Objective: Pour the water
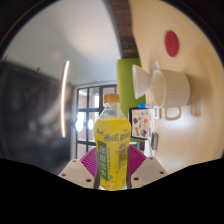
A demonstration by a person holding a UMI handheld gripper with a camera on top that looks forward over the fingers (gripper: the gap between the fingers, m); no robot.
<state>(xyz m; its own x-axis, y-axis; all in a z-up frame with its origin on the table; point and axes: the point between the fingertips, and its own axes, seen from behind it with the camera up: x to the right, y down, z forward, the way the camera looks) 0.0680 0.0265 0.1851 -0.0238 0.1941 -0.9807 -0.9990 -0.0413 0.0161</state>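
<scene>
A yellow drink bottle (111, 145) with an orange cap and a green-and-yellow label stands upright between my fingers, lifted off any surface. My gripper (111, 162) is shut on the bottle, with the pink pads (89, 158) pressing its label from both sides. The bottle's base is hidden at the bottom of the view. Beyond and to the right of the bottle sits a white cup (168, 88) with a handle.
A green cylinder (128, 78) rises behind the bottle next to the white cup. A white wall with a red round mark (172, 42) lies to the right. Dark windows (90, 108) and a bright strip light (66, 85) fill the background left.
</scene>
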